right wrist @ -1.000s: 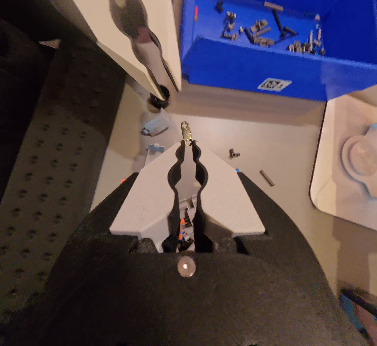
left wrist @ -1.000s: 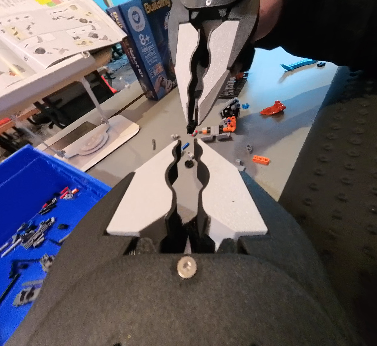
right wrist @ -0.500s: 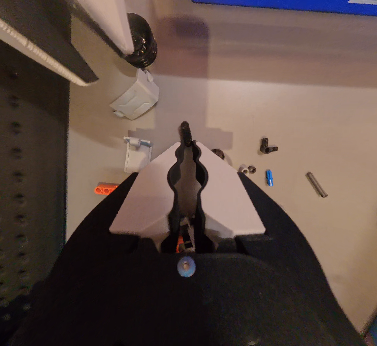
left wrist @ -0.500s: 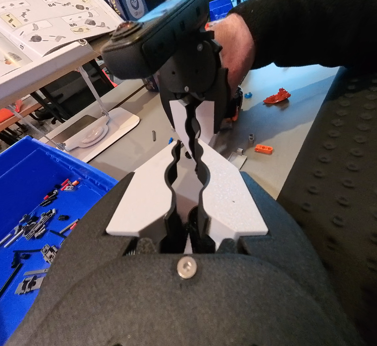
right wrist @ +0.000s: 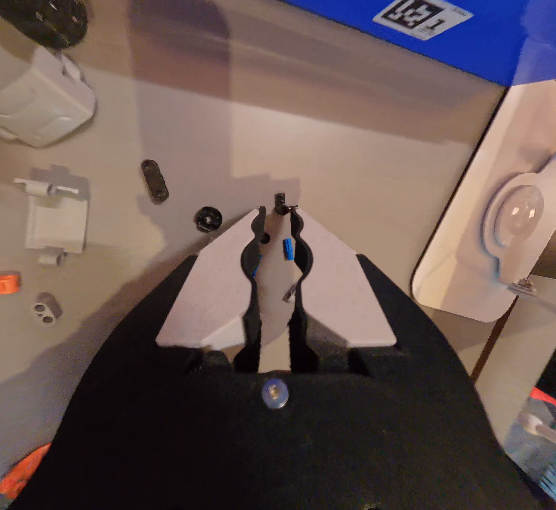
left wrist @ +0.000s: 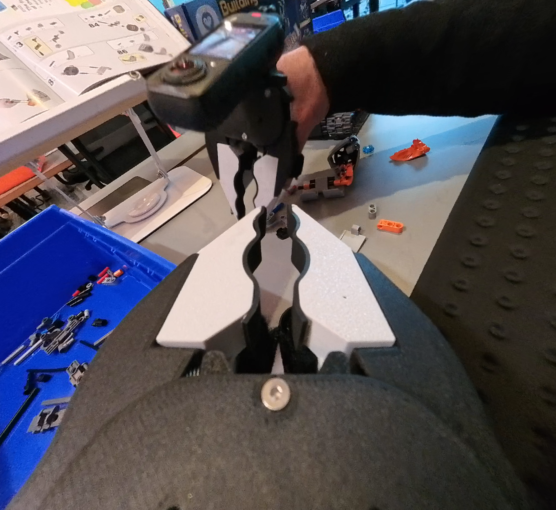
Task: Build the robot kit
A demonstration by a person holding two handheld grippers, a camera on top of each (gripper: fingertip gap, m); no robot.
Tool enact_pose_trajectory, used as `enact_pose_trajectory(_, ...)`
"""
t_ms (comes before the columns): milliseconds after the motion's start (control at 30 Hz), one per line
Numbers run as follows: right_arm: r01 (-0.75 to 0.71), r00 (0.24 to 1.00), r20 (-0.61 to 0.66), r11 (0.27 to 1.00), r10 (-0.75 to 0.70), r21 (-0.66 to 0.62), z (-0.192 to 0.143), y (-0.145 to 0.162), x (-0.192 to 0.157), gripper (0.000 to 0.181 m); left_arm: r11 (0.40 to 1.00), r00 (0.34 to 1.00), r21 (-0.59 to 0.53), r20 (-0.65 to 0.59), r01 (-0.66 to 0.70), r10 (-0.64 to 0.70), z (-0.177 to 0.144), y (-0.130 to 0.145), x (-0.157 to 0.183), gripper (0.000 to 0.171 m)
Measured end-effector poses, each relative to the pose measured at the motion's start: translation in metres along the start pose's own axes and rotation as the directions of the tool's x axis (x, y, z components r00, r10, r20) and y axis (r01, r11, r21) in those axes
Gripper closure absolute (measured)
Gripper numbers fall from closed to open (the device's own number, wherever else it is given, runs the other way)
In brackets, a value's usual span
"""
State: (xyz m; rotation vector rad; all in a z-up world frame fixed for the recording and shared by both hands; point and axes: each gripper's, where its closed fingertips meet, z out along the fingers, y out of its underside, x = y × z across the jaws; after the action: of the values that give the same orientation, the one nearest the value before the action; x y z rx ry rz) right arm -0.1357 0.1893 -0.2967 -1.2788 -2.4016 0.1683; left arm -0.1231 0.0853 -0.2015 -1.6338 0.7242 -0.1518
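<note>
While you hold both claws low over the table (left wrist: 406, 194), the bin (left wrist: 45, 254) sits at its left edge with loose pieces in its bottom. Past it the manual (left wrist: 60, 29) lies open on a stand whose base (left wrist: 168, 197) rests toward the far edge.

Your left gripper (left wrist: 275, 215) is mid-table, jaws narrowly apart and empty. Your right gripper (right wrist: 276, 212) points back at it tip to tip, reaching down from the far side, so the two nearly meet over the same patch of small parts. To the right lie the half-built model (left wrist: 331, 182), an orange beam (left wrist: 390, 226) and, along the right edge, the dimpled mat (left wrist: 496, 254).

From the right wrist, reading left to right, you have a white panel (right wrist: 45, 104), a hinge plate (right wrist: 57, 218), a black link (right wrist: 155, 181) and a black disc (right wrist: 207, 218), all on the table and apart from your fingers. Your right jaws are also narrow and grip nothing. A black connector (right wrist: 281, 203) lies just off their tips, dead ahead, its long axis roughly in line with the fingers; I cannot tell whether the right tip touches it. A blue pin (right wrist: 288, 250) shows on the table through the gap, also lengthwise. Your right gripper is the nearer to both.
</note>
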Motion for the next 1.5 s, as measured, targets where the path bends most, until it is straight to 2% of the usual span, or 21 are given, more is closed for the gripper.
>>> enact_pose_trajectory(67, 0.013, 1.000, -0.024, 0.999, -0.014, -0.040, 0.006, 0.004, 0.004, 0.169, 1.000, 1.000, -0.001, -0.002, 0.000, 0.000, 0.000, 0.000, 0.000, 0.160)
enact_pose_trajectory(433, -0.068, 0.996, 0.051, 0.998, 0.068, 0.006, 0.002, 0.002, 0.002, 0.176, 1.000, 1.000, -0.024, 0.001, -0.014, 0.014, 0.003, 0.004, 0.000, 0.160)
enact_pose_trajectory(567, -0.090, 0.991, 0.105, 0.994, 0.083, 0.067, -0.014, -0.005, -0.010, 0.175, 0.996, 0.998, -0.068, 0.027, -0.055, 0.057, 0.006, 0.008, -0.001, 0.155)
enact_pose_trajectory(733, -0.087, 0.980, 0.194, 0.980, 0.052, 0.180, -0.049, -0.026, -0.039, 0.175, 0.977, 0.987, -0.158, 0.055, -0.142, 0.152, 0.013, 0.017, -0.002, 0.145)
enact_pose_trajectory(900, -0.073, 0.966, 0.260, 0.967, 0.007, 0.246, -0.072, -0.043, -0.064, 0.175, 0.964, 0.980, -0.184, 0.021, -0.191, 0.198, 0.018, 0.016, 0.006, 0.150)
enact_pose_trajectory(1100, -0.052, 0.953, 0.303, 0.966, -0.028, 0.253, -0.080, -0.048, -0.082, 0.175, 0.944, 0.966, -0.205, -0.043, -0.258, 0.254, 0.023, 0.021, 0.022, 0.163)
enact_pose_trajectory(1200, -0.050, 0.947, 0.320, 0.966, -0.034, 0.253, -0.082, -0.048, -0.087, 0.175, 0.948, 0.963, -0.175, -0.070, -0.267, 0.259, 0.022, 0.017, 0.029, 0.169)
enact_pose_trajectory(1400, -0.069, 0.941, 0.337, 0.962, -0.025, 0.263, -0.083, -0.048, -0.089, 0.174, 0.946, 0.960, -0.162, -0.072, -0.280, 0.271, 0.021, 0.015, 0.031, 0.170)
enact_pose_trajectory(1500, -0.103, 0.949, 0.314, 0.932, -0.012, 0.346, -0.092, -0.057, -0.082, 0.171, 0.978, 0.982, -0.097, -0.055, -0.187, 0.182, 0.016, 0.004, 0.026, 0.171)
